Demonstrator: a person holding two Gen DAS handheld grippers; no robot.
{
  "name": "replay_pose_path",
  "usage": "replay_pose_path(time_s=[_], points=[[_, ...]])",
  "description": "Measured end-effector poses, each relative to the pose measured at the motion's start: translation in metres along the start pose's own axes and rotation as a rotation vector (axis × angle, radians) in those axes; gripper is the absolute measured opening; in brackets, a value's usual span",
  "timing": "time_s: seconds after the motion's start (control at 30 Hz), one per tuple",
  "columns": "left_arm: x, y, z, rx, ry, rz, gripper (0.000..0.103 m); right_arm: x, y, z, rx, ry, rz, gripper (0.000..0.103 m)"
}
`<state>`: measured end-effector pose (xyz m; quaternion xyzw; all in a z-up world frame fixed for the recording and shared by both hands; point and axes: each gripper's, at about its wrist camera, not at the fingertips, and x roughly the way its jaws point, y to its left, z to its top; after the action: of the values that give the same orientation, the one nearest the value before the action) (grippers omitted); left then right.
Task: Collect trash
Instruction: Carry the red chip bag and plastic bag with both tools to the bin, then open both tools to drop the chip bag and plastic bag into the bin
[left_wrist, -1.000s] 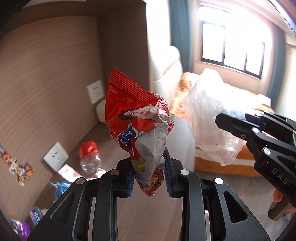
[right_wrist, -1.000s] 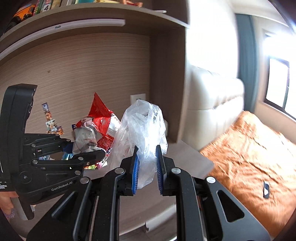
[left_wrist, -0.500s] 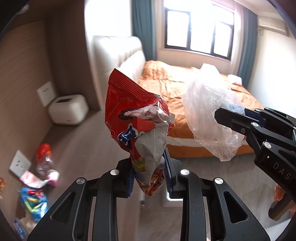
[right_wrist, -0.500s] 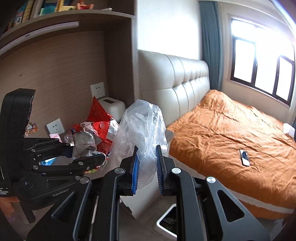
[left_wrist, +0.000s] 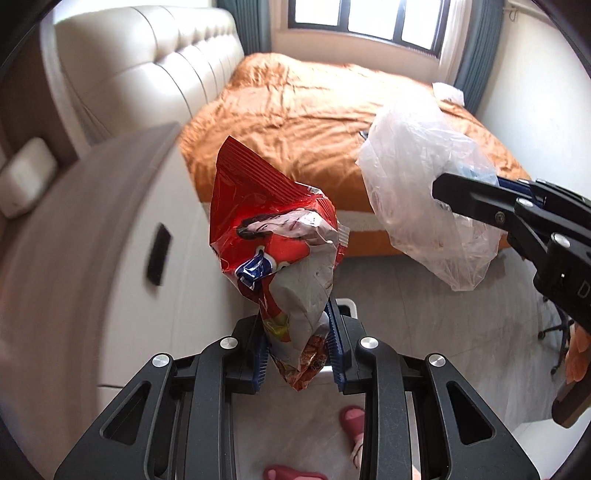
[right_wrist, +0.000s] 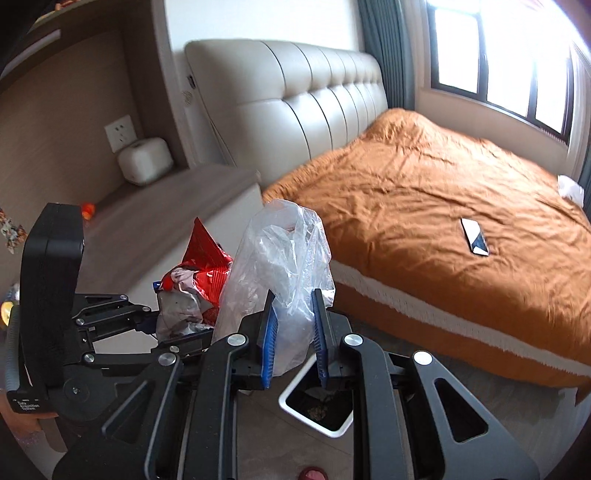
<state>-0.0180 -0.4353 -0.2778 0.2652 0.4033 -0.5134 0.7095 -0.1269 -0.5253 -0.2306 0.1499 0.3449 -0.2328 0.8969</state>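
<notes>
Change since half a second and a second before: both views had swung from the wood-panelled wall and its littered desk top toward the bed (right_wrist: 443, 206) and the floor, where a white waste bin (right_wrist: 317, 417) now showed just under the right tongs. Judged: pickup done, both loads carried almost over the bin, release next.

Left gripper (left_wrist: 297, 343): narrow, clamped on the lower end of a crumpled red snack packet (left_wrist: 273, 236), held upright in the air, as before.

Right gripper (right_wrist: 293, 334): narrow, pinching a clear plastic bag (right_wrist: 280, 266), likewise unchanged.

Writing: packet showed a woman's face and a blue emblem, no legible brand. Right gripper body read "D" only; left gripper label too small to read.
</notes>
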Motion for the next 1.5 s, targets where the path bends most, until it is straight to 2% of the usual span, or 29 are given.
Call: replay_pose_path(time_s=[0.2,0.77,0.8,0.83,0.87,0.9,0.97,1.13,1.2,1.33,1.5], points=[[0.086,-0.019,-0.021,0.042,0.073,-0.020,0.027,0.067,-0.039,-0.041,0.042,0.079,0.013,0.019],[0.309,-0.035,-0.106,0.021,0.257,-0.029,0.029,0.236,-0.101,-0.162,0.034,0.262,0.052,0.021],[0.323,-0.035,-0.112,0.015,0.279,-0.043,0.033,0.248,-0.103,-0.170,0.033,0.279,0.055,0.031],[0.335,-0.036,-0.117,0.017,0.297,-0.057,0.056,0.259,-0.106,-0.178,0.034,0.301,0.064,0.041],[0.346,-0.036,-0.120,0.021,0.302,-0.046,0.093,0.267,-0.107,-0.183,0.039,0.312,0.069,0.070],[0.356,-0.037,-0.126,0.027,0.295,-0.029,0.099,0.277,-0.110,-0.191,0.049,0.319,0.067,0.088],[0.369,-0.035,-0.133,0.002,0.286,-0.041,0.098,0.298,-0.114,-0.209,0.053,0.365,0.065,0.099],[0.384,-0.029,-0.137,0.008,0.285,0.016,0.098,0.317,-0.115,-0.234,0.057,0.413,0.050,0.099],[0.383,-0.025,-0.132,-0.005,0.277,0.010,0.098,0.316,-0.114,-0.236,0.062,0.408,0.048,0.099],[0.363,-0.020,-0.123,-0.029,0.263,0.012,0.098,0.306,-0.111,-0.229,0.052,0.402,0.053,0.099],[0.327,-0.016,-0.101,-0.045,0.233,0.026,0.098,0.288,-0.103,-0.201,0.014,0.362,0.054,0.099]])
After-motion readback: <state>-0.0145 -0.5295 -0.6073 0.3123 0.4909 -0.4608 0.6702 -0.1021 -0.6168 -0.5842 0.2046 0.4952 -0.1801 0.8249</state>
